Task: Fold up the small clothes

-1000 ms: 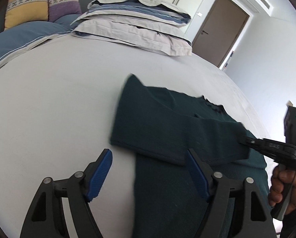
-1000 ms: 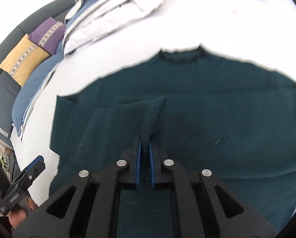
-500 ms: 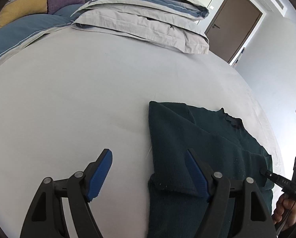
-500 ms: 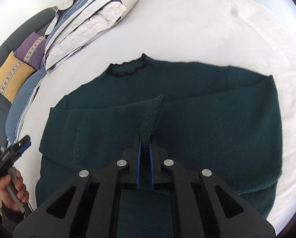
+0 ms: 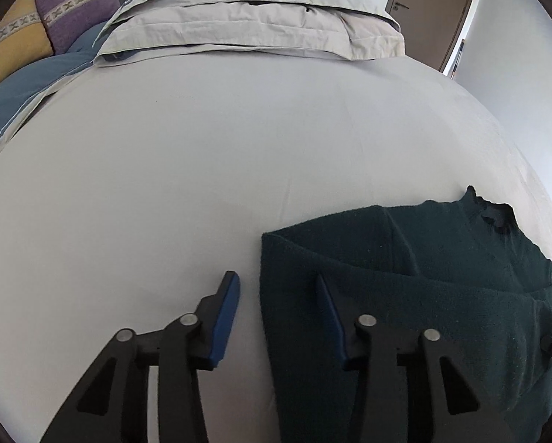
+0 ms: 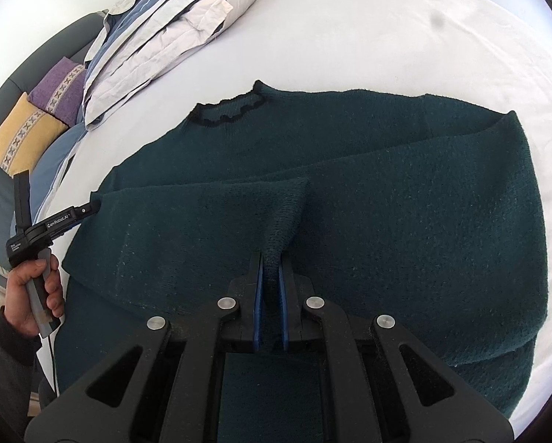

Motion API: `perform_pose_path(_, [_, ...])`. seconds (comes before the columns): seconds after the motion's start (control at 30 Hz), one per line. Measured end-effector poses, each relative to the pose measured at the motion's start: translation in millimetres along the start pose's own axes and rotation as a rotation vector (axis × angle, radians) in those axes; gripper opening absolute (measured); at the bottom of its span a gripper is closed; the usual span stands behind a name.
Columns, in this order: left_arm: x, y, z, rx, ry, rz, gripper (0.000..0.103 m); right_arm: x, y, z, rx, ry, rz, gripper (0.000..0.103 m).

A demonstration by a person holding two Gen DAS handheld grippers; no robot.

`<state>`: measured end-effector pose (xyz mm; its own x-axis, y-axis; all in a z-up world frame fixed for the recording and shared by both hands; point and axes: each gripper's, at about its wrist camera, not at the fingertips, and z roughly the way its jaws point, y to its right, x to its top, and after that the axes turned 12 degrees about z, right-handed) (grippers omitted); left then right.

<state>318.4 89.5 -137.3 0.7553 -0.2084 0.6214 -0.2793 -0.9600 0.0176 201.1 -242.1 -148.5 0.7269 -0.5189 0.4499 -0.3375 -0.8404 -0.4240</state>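
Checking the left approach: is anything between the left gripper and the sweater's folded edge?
Nothing visible. The left gripper, jaws just closing but apart, straddles the folded edge of the sweater on the bare bed sheet. The right gripper is shut on a sleeve.

"GenRobot.AI" printed white on left claw [image 6: 91, 208] body; smaller label unreadable.

- The left tool [image 5: 276, 288] has slid sideways off the dark green sweater [image 5: 423, 295]; its jaws have just been closing, and now straddle the sweater's folded left edge without pressing it.
- The folded sleeve [image 6: 209, 214] now lies lower and flatter across the sweater's body.
- More white bed [image 5: 202, 166] shows.
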Motion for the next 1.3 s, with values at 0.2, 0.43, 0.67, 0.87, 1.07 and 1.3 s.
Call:
perform_pose_path(0.2, [-3.0, -3.0, 2.2, 0.010, 0.031, 0.046, 0.028, 0.7, 5.1, 6.2, -0.016, 0.016, 0.031, 0.006])
perform_pose_path(0.43, [-18.2, 12.6, -49.7, 0.045, 0.105, 0.132, 0.023, 3.0, 9.6, -3.1, 0.048, -0.006, 0.088, 0.011])
perform_pose_path(0.67, [-63.6, 36.4, -69.9, 0.100, 0.103, 0.239, 0.034, -0.1, -6.0, 2.2, 0.028, -0.021, 0.037, 0.031])
perform_pose_path(0.87, [-70.6, 28.1, -51.4, 0.083, 0.066, 0.206, 0.037, 9.4, -10.9, 1.0, -0.038, 0.005, 0.021, 0.006])
perform_pose_path(1.07, [-72.5, 29.4, -52.1, 0.095, 0.078, 0.206, 0.039, 21.9, -22.8, -14.8, -0.034, 0.072, -0.006, 0.006])
perform_pose_path(1.3, [-73.7, 31.8, -48.3, 0.112, 0.077, 0.220, 0.043, 16.1, 15.9, 9.3, 0.047, 0.007, 0.108, 0.006])
